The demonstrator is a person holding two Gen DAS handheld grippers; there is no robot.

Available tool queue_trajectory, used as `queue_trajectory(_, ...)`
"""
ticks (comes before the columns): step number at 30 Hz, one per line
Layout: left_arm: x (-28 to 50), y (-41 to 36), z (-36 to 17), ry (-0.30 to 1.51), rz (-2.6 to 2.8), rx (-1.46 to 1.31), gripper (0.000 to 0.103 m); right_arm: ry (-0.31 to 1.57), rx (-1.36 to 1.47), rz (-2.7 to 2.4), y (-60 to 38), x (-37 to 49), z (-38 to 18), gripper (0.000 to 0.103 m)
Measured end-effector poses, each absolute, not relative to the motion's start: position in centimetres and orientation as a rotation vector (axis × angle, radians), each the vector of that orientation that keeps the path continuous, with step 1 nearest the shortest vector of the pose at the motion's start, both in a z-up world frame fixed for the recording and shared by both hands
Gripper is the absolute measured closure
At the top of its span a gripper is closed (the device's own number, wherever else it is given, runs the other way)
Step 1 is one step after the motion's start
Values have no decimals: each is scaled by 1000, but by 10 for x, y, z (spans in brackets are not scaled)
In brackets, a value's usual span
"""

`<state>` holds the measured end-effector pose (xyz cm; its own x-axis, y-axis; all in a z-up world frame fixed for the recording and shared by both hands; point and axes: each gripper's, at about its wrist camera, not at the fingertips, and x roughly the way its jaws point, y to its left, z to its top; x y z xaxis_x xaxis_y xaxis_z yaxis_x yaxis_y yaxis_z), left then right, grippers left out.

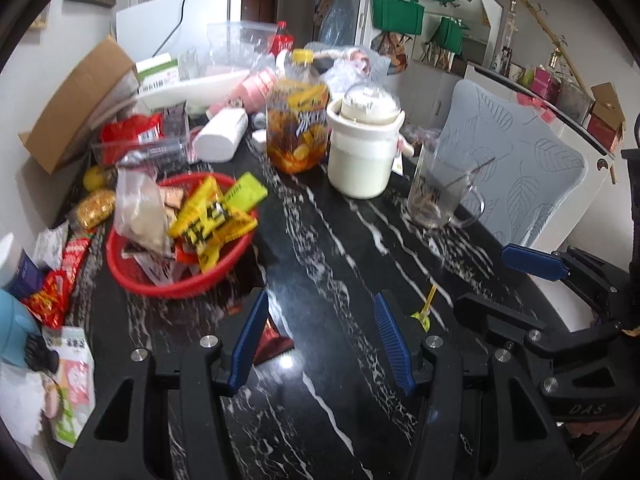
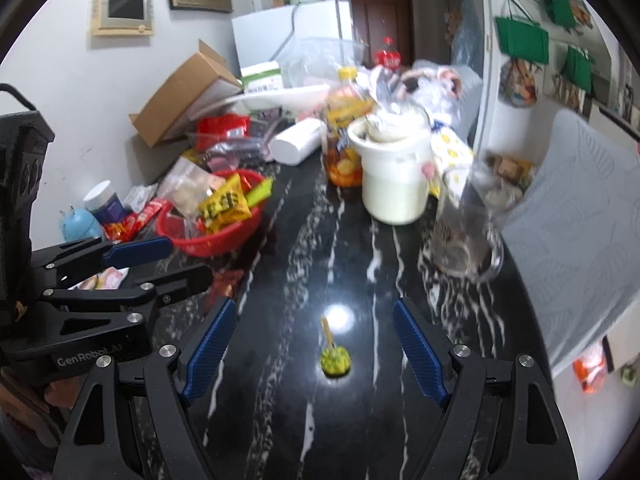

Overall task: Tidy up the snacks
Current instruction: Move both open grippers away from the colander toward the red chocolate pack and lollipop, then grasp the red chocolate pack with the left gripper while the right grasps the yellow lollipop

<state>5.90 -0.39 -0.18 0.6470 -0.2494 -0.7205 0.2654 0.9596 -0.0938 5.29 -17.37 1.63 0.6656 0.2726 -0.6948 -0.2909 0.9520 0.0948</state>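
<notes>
Two grippers: both yours are in view over the black marbled table (image 1: 320,240), side by side and angled down at it.
Left gripper (image 1: 320,336): fingers parted with nothing between them but bare tabletop; released.
Right gripper (image 2: 316,344): fingers spread wider, also released; nothing is pinched.
Small snack: a green-and-yellow piece on a stick (image 2: 335,356) lies on the table between your right fingers, touching neither pad. In the left view the same piece (image 1: 424,312) sits just right of your left gripper.
Red wrapper: a dark red packet (image 1: 272,340) lies flat on the table, partly hidden behind your left finger (image 1: 248,340).
Basket: a red basket (image 1: 160,286) stands left of centre, heaped with packets; a yellow packet (image 1: 212,224) and a lime-green one (image 1: 248,190) stick out on top.
Loose snacks: red packets (image 1: 56,284) lie on the table left of the basket, outside it.
Far end: an amber bottle (image 1: 298,124) with a yellow cap stands touching or just beside a white crock (image 1: 364,152).
Glass mug: a clear mug (image 1: 440,196) stands near the right table edge, in front of a pale grey chair back (image 1: 528,176).
Image quality: right view is motion-blurred; packet print cannot be read.
</notes>
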Motion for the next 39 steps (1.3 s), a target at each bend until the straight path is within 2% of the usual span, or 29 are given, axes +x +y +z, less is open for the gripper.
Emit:
queue_trajectory(16,70,7,-64,948,-260,-51,49,958,49,288,-191,64,-54,23)
queue_trajectory(26,91,21,-83,983,-165,-101,49,1008,37,317,-181,77,-74,43)
queue_trajectory(39,110,19,-92,1002,-126,-86,49,1013,25,327,-176,90,-79,54)
